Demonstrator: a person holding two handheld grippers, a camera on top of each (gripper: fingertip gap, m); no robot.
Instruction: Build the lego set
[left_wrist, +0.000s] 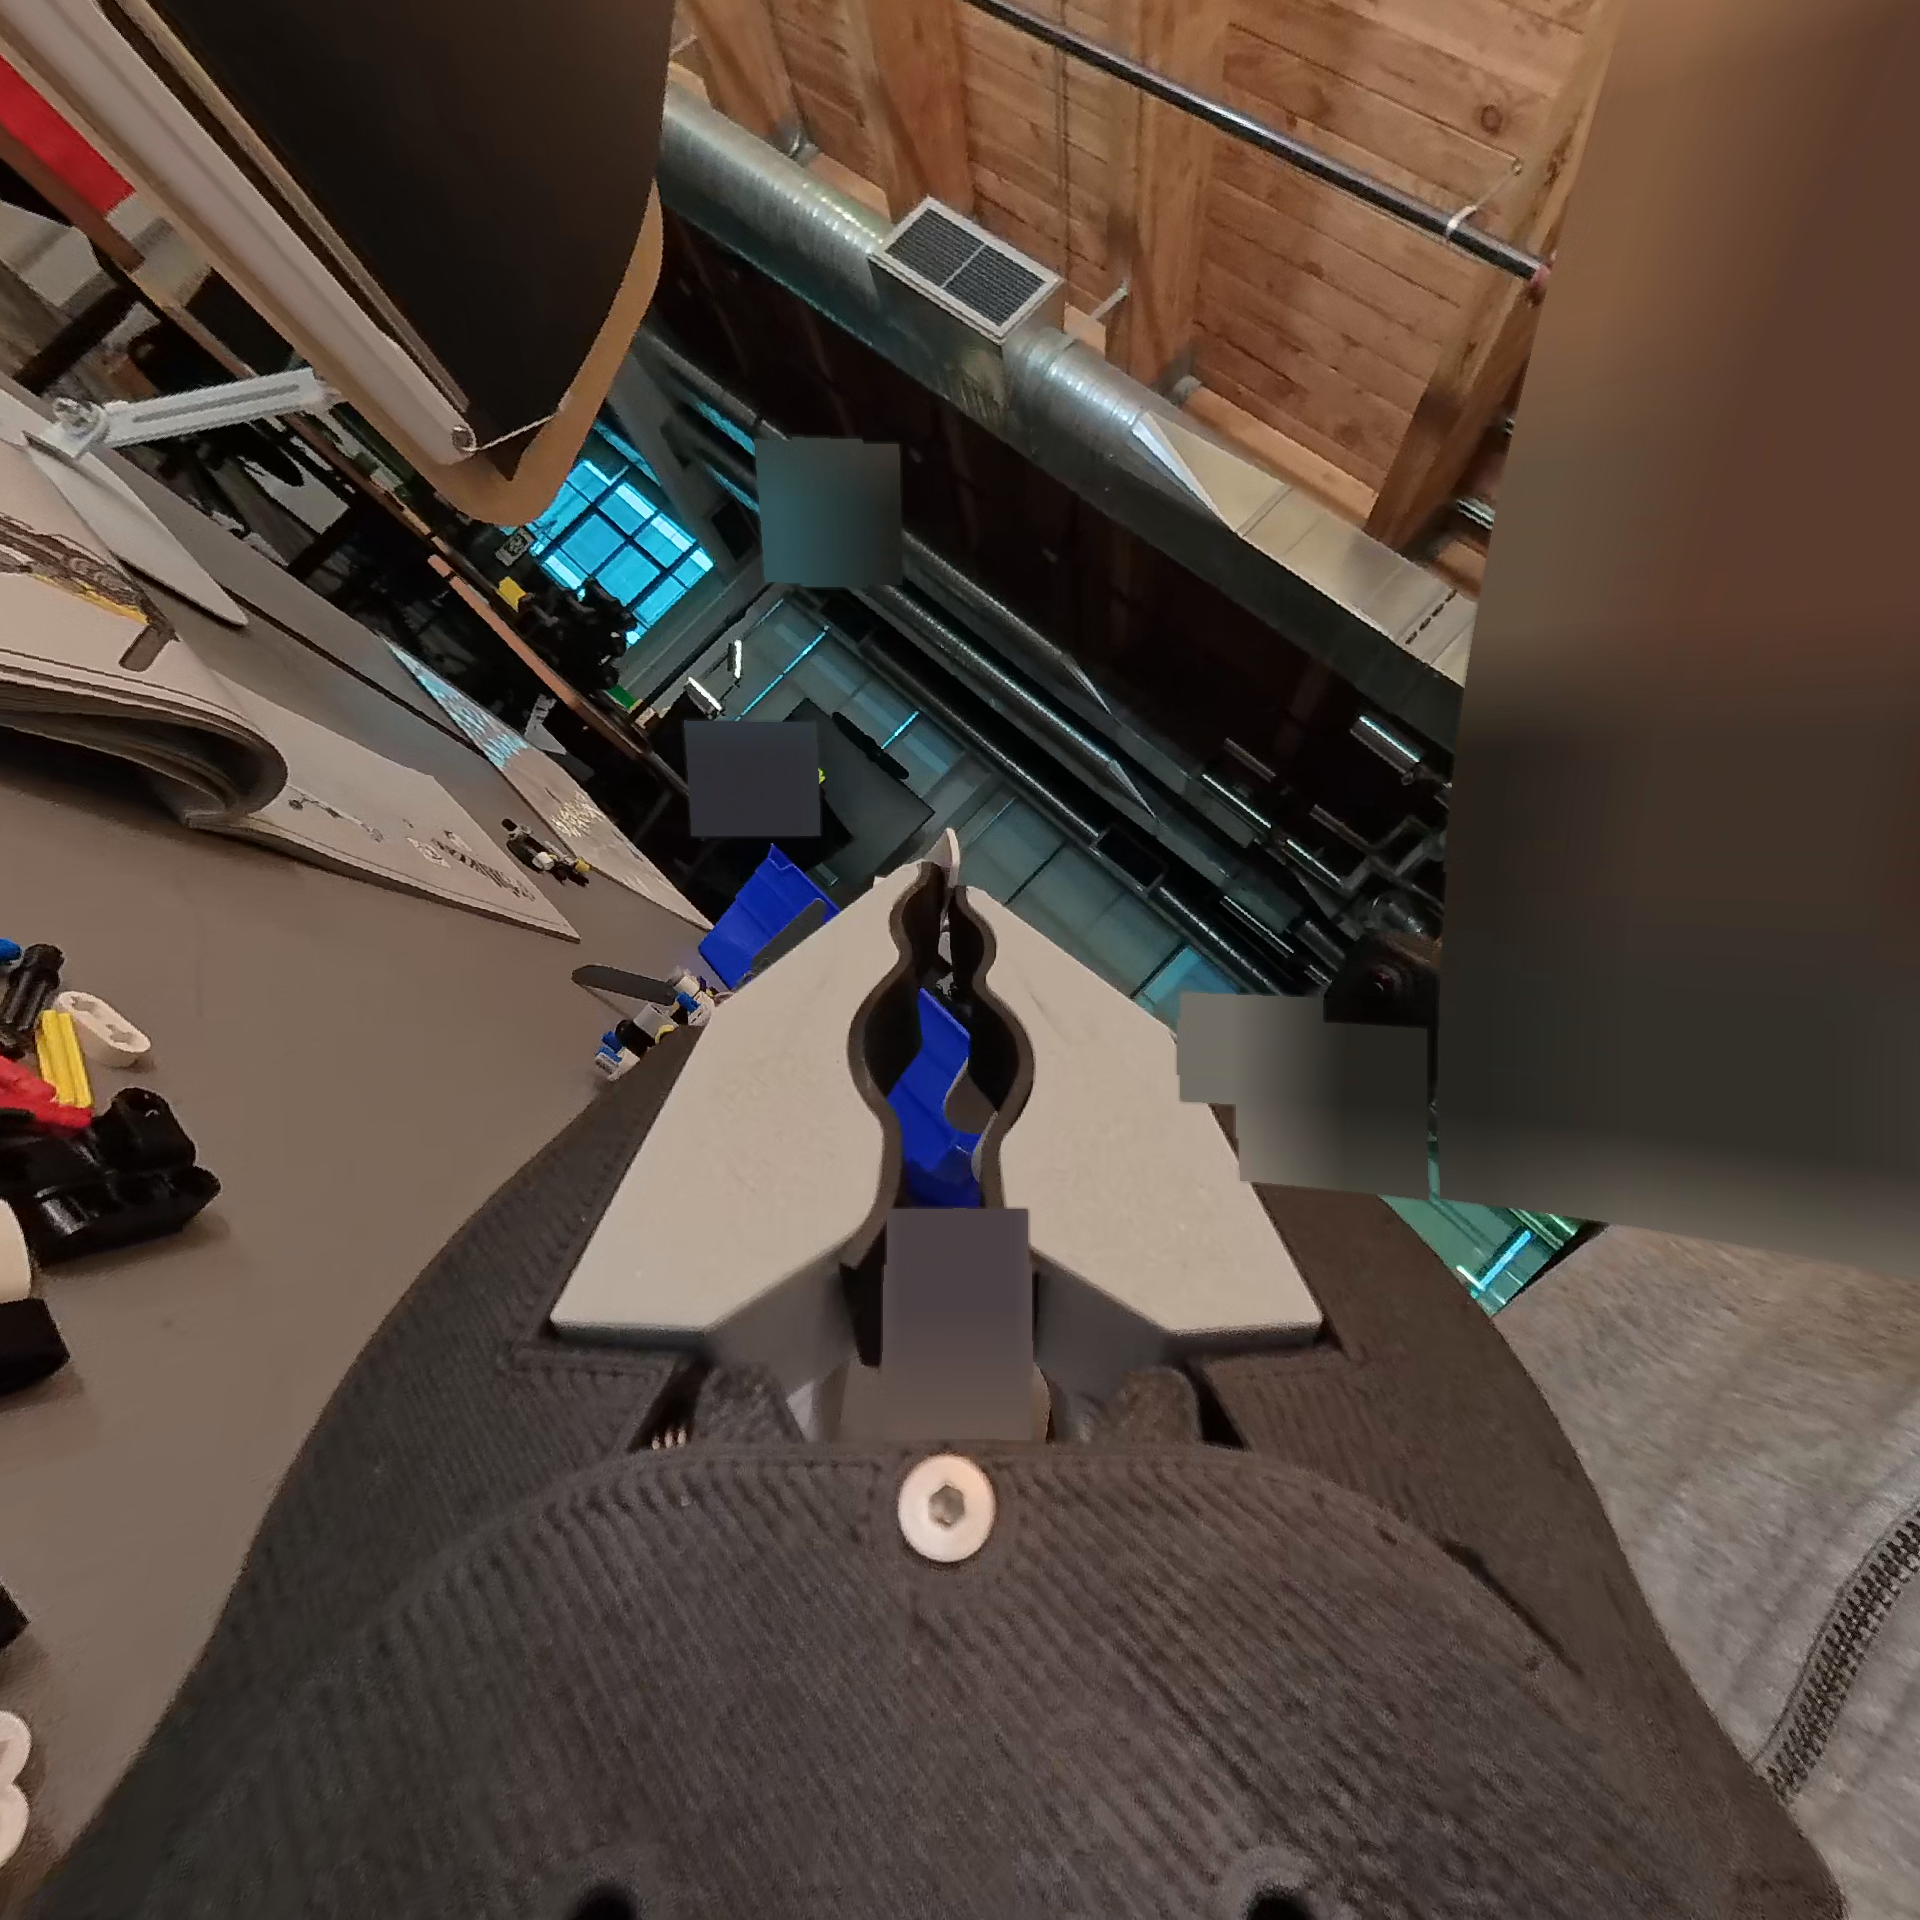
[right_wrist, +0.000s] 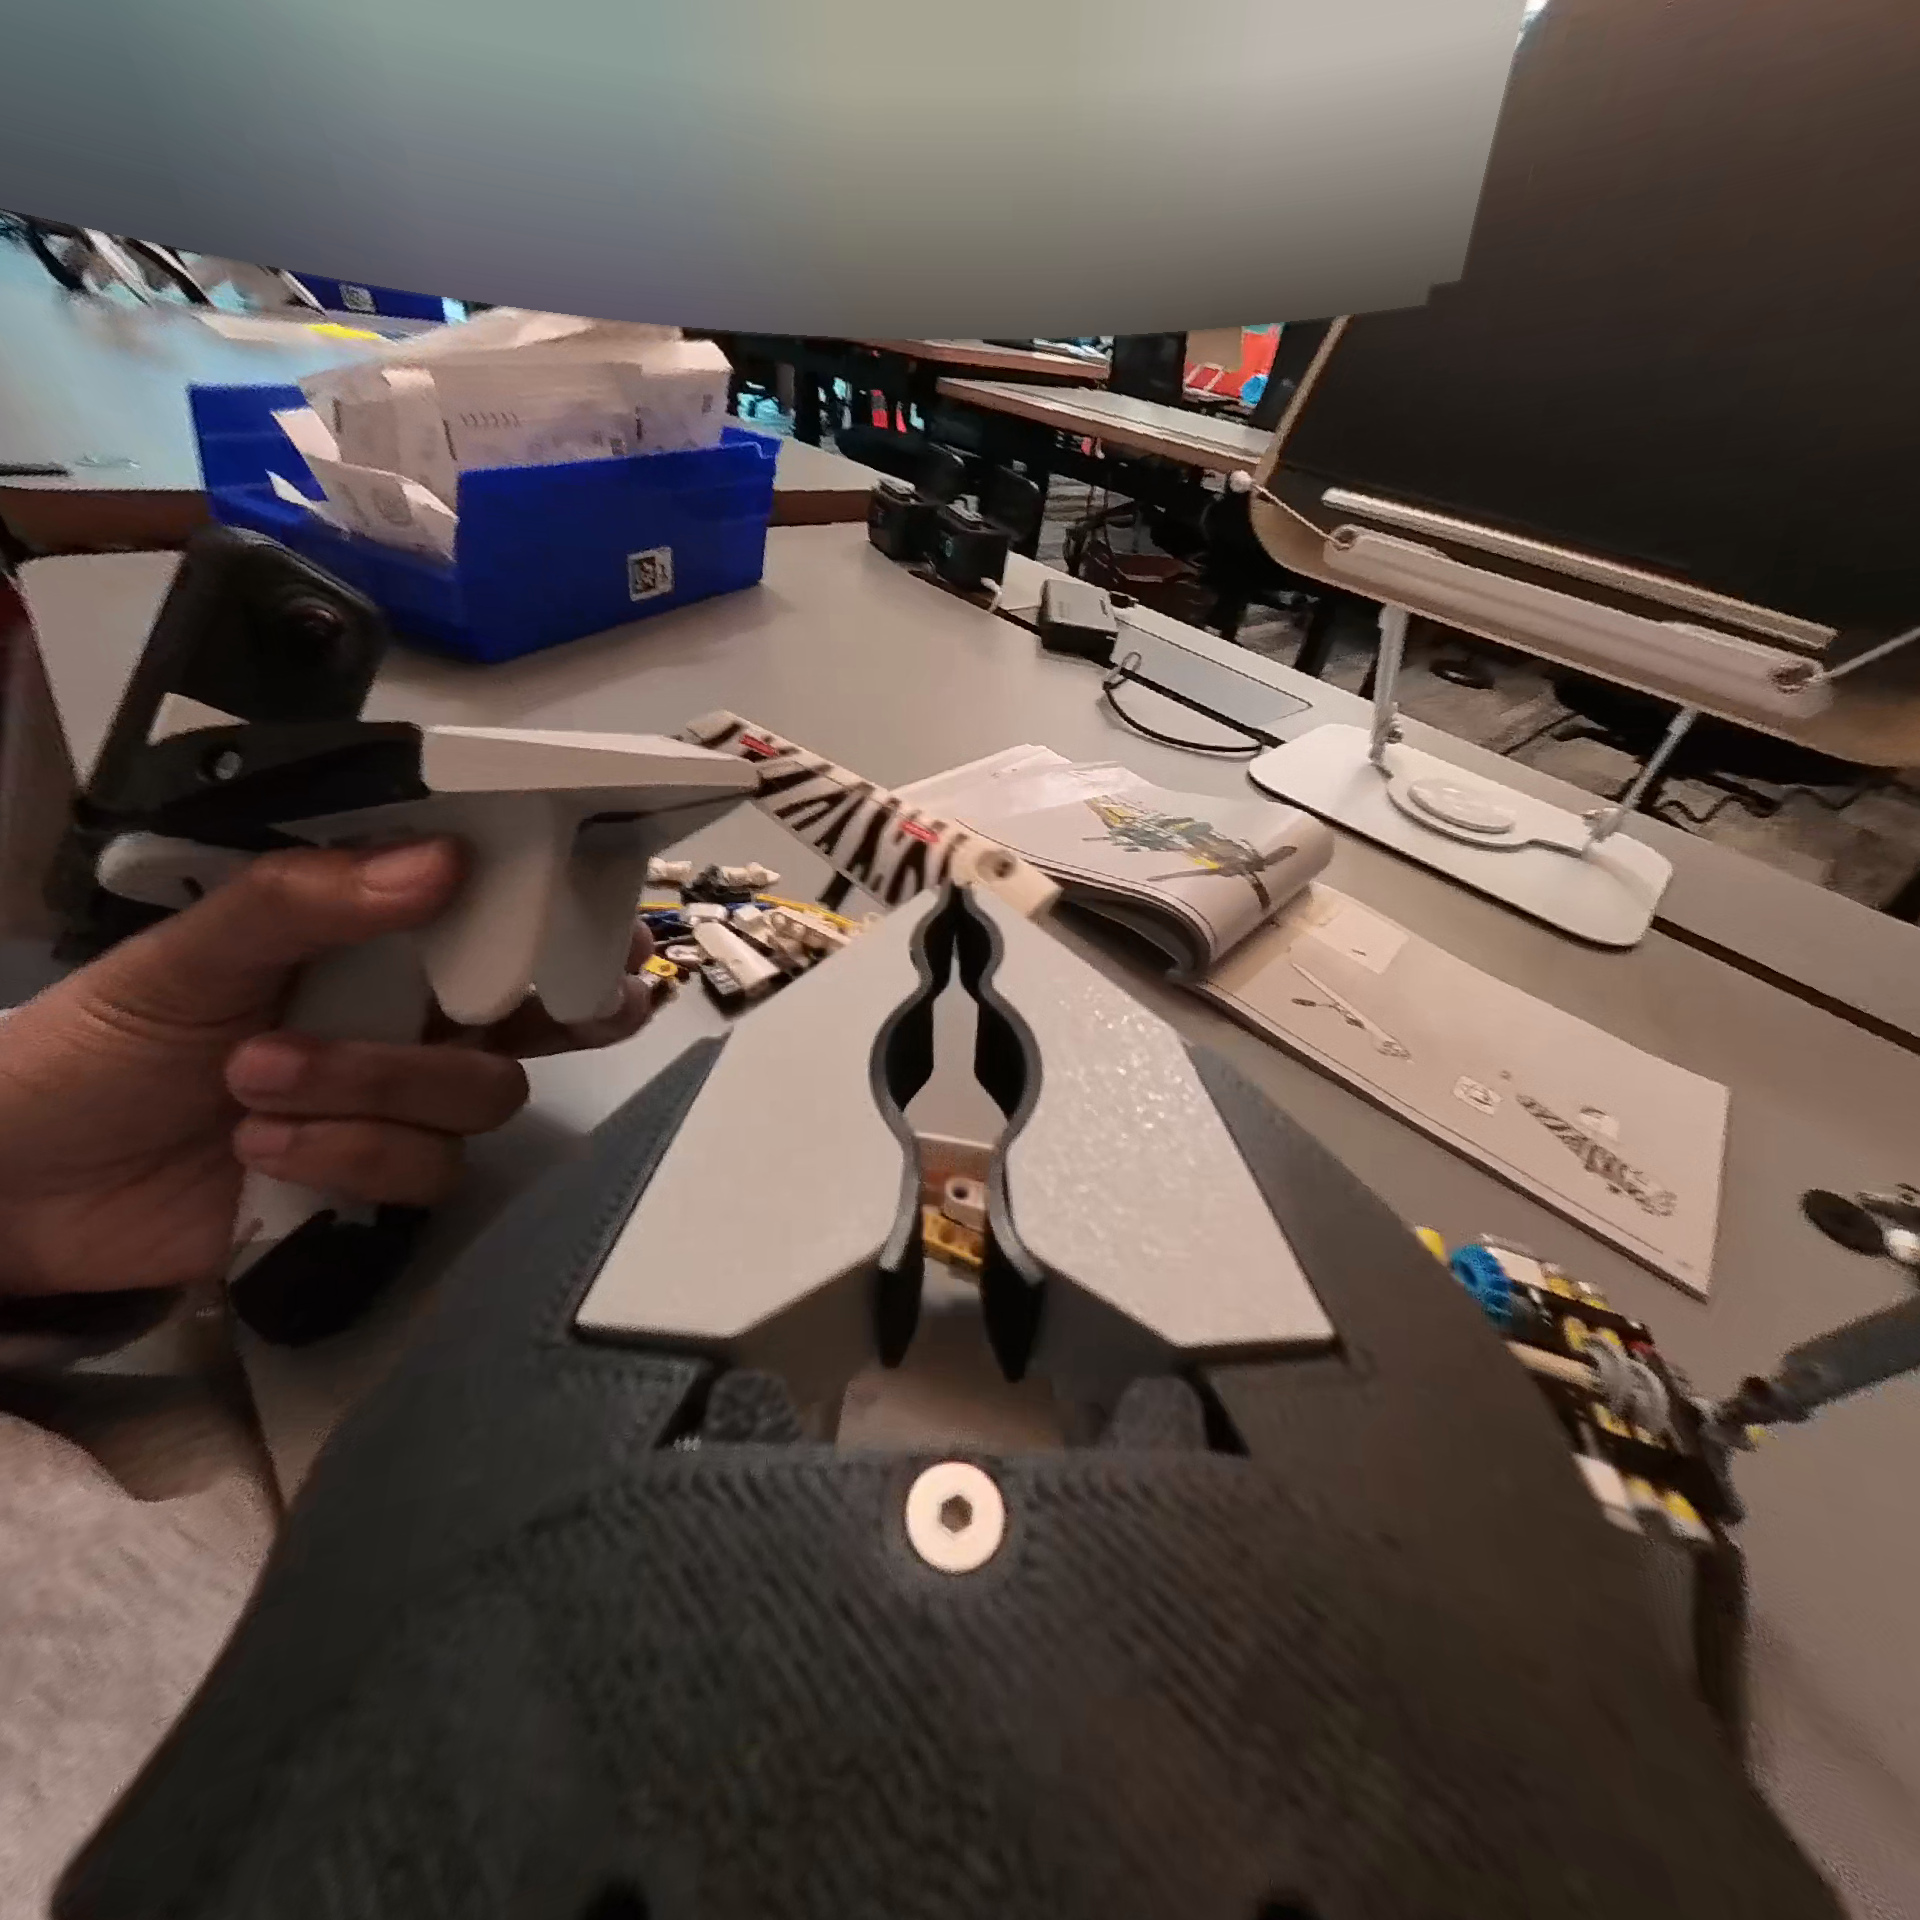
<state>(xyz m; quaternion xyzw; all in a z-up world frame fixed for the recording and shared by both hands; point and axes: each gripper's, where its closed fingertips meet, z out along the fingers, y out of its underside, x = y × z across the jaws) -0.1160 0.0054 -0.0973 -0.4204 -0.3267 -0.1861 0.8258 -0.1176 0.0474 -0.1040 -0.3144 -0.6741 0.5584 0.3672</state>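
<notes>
My left gripper (left_wrist: 943, 868) points up and is shut on a long white Lego panel with black stripes. In its own view the panel shows only as a thin white edge (left_wrist: 948, 854) between the tips. In the right wrist view a hand holds the left gripper (right_wrist: 743, 777) level above the table, and the striped panel (right_wrist: 852, 821) runs from it to the right. My right gripper (right_wrist: 958, 902) is shut, with its tips at the panel's far end by a white connector piece (right_wrist: 1016, 881). I cannot tell whether the tips pinch it.
An open instruction booklet (right_wrist: 1351, 997) lies on the grey table (right_wrist: 914, 665). A pile of loose Lego parts (right_wrist: 732, 930) lies under the panel, and also shows in the left wrist view (left_wrist: 94, 1132). A part-built black and yellow model (right_wrist: 1590, 1371) sits right. A blue bin (right_wrist: 582, 540) with paper bags and a screen stand (right_wrist: 1455, 821) are behind. The grippers' ends are close to 5 centimeters from one another.
</notes>
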